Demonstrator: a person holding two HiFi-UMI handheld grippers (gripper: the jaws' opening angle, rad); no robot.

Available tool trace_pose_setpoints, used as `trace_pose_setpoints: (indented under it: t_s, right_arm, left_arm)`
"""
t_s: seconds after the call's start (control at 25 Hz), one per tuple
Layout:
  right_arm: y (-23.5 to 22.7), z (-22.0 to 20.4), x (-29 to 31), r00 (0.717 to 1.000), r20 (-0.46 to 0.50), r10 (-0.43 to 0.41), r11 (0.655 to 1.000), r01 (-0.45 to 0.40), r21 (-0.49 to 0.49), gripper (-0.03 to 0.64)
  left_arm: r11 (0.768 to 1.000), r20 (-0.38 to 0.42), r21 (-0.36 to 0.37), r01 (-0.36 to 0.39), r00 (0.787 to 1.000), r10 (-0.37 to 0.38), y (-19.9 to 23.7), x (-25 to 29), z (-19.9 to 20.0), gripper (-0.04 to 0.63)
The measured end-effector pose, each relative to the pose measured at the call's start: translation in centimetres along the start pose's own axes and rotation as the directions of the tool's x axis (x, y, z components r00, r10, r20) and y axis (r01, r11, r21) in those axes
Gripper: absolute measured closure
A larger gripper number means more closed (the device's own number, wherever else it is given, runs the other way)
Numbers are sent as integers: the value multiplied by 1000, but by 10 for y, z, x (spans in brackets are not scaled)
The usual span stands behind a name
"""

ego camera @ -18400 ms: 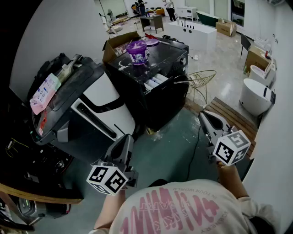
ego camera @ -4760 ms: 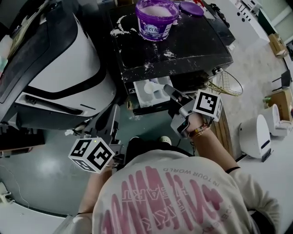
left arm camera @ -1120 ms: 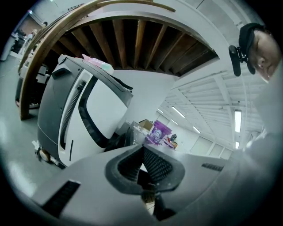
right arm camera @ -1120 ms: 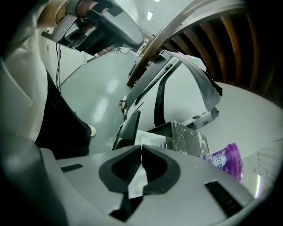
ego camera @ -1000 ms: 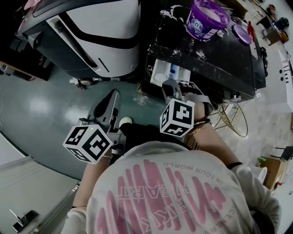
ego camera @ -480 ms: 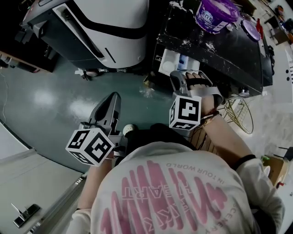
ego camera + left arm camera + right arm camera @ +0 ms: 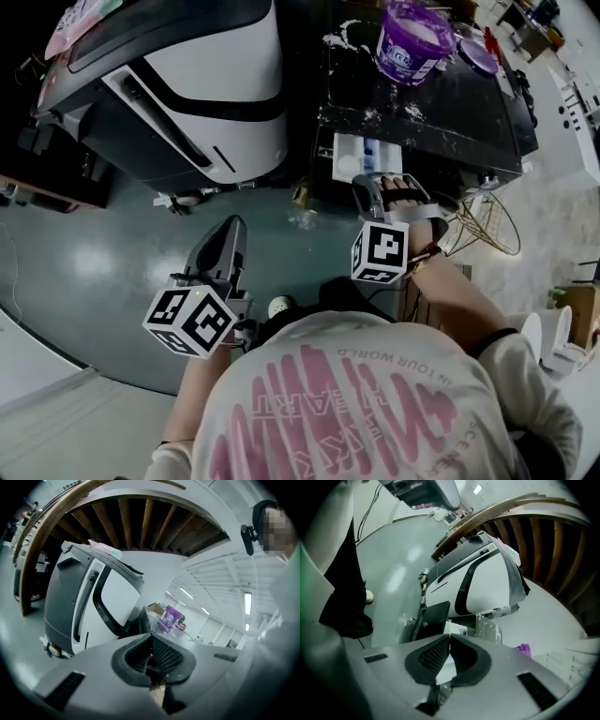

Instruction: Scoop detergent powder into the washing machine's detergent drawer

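The right claw (image 7: 368,184), jaws together, has stayed at the pulled-out drawer's (image 7: 352,155) 6 o'clock edge, the left claw (image 7: 232,223) likewise closed, so scooping seems unstarted.

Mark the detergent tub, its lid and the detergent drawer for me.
detergent tub (image 7: 405,60), head view, purple side wall.
lid (image 7: 480,56), head view, its purple top face.
detergent drawer (image 7: 348,163), head view, white compartment of the pulled-out tray.

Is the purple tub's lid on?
No, the tub stands open with white powder showing, and its lid lies beside it.
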State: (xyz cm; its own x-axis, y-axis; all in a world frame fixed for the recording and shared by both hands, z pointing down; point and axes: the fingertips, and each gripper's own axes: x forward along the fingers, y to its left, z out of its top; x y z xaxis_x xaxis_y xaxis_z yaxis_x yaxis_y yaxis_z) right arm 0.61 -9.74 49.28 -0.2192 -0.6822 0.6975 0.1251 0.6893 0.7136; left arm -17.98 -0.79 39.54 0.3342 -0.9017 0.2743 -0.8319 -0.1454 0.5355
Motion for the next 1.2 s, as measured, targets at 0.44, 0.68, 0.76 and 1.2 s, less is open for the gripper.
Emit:
trace_pose_setpoints:
  t_s: [0.44,0.68,0.76,1.2]
  right_arm:
    - [-6,7,-5,992,-105,-65,994,74,76,614]
    - [-18,10,-12,986,-116,-121,949,149,277,614]
    - [-21,8,-16,989,-99,-111,868,145,475,614]
    - [-28,-37,-45,948,45,-315,-476,-199,857,614]
  left_arm:
    - [991,10,17,134,991,-135,6,3,32,592]
    - [984,-8,23,177,984,-177,12,1,33,592]
    - [981,-9,28,190,982,-189,14,-1,35,592]
    - [968,-25,66,243,970,-242,11,-2,40,592]
